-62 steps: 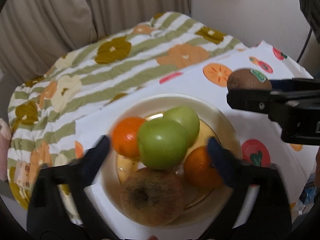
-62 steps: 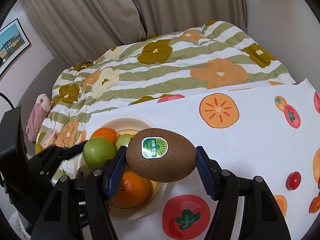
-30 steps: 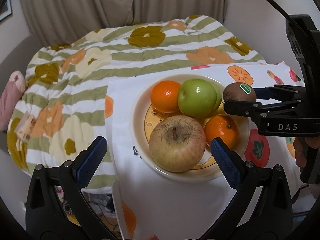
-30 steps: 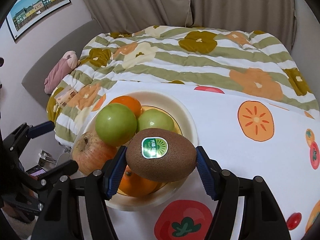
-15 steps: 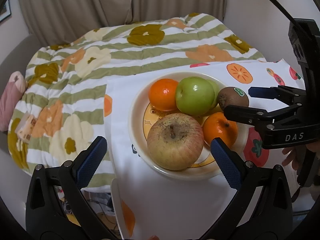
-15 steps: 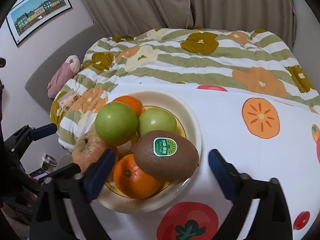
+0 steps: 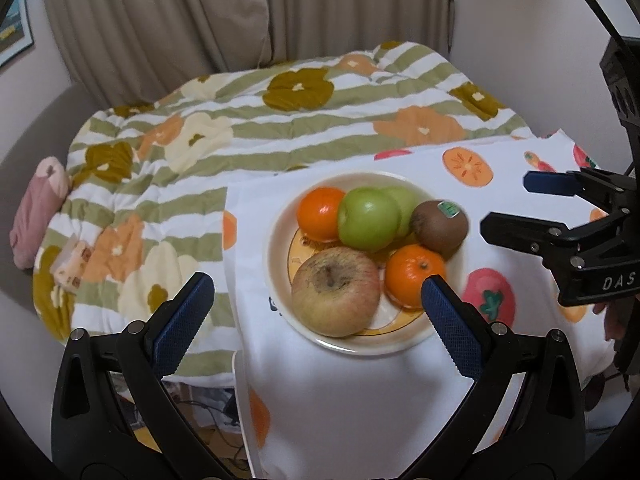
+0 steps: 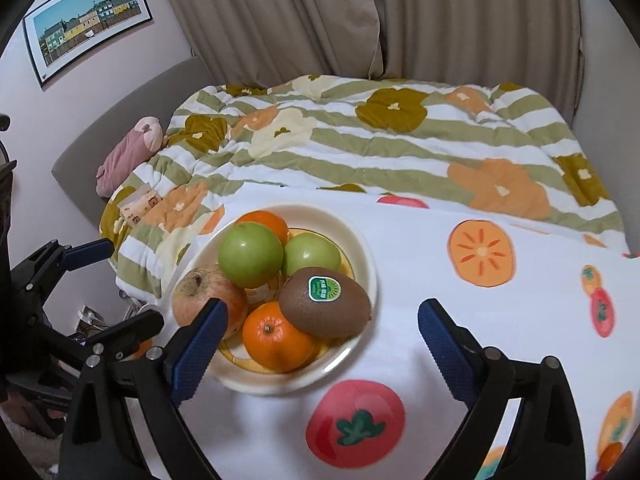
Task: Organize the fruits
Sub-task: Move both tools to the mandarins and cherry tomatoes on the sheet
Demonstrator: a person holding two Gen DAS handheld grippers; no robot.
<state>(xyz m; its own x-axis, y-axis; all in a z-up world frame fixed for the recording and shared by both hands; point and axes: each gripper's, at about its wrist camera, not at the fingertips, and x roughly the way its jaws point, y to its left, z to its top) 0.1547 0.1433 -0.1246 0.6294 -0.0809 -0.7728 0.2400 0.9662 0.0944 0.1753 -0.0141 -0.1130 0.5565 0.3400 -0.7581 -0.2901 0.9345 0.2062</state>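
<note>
A cream bowl [image 7: 280, 240] [image 8: 366, 264] on the fruit-print cloth holds a brown kiwi with a green sticker [image 7: 439, 224] [image 8: 325, 308], two green apples [image 7: 368, 218] [image 8: 250, 254], two oranges [image 7: 414, 274] [image 8: 276, 336] and a russet apple [image 7: 335, 291] [image 8: 200, 296]. The kiwi rests on the bowl's right side against an orange. My left gripper [image 7: 316, 316] is open and empty, just in front of the bowl. My right gripper [image 8: 320, 344] [image 7: 516, 204] is open and empty, drawn back to the bowl's right.
The white fruit-print cloth [image 8: 460, 320] covers the table, whose left edge is near the bowl. A striped floral quilt [image 7: 280, 120] covers the bed behind. A pink pillow [image 8: 128, 152] lies at the far left. Curtains [image 8: 400, 20] hang at the back.
My right gripper opened and let the kiwi go into the bowl, then drew back. My left gripper backed away slightly and stayed open.
</note>
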